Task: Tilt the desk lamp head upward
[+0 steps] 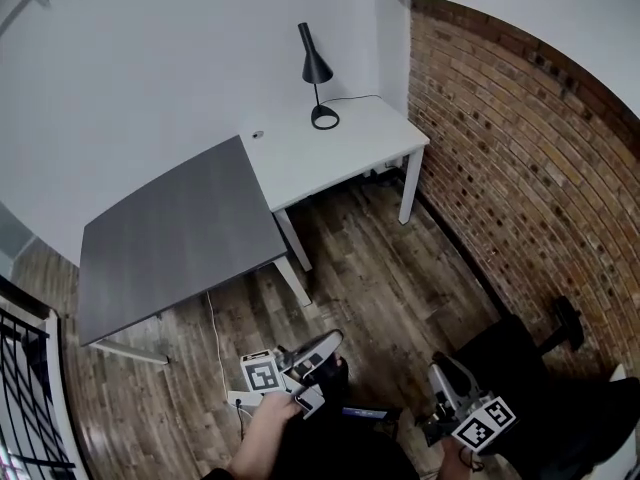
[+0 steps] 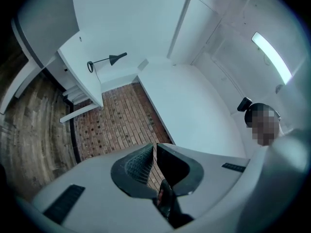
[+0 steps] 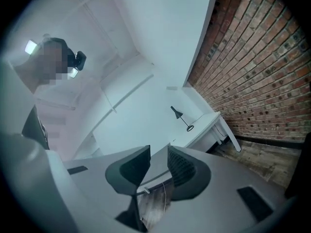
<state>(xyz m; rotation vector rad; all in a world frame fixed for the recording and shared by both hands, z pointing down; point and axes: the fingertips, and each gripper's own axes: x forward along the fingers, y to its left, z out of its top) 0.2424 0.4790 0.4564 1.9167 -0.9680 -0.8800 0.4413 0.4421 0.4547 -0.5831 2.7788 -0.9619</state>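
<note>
On the far white desk (image 1: 350, 153), beside the brick wall (image 1: 520, 168), the lamp (image 1: 317, 76) stands with its head (image 1: 314, 60) pointing down, so all the tilting is left to do. I hold my 2 grippers low by my body, well apart from it: left gripper (image 2: 154, 149) closed on nothing, right gripper (image 3: 159, 152) with jaws apart, empty

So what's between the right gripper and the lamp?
Head view: wooden floor, then the white desk, up to the desk lamp.
</note>
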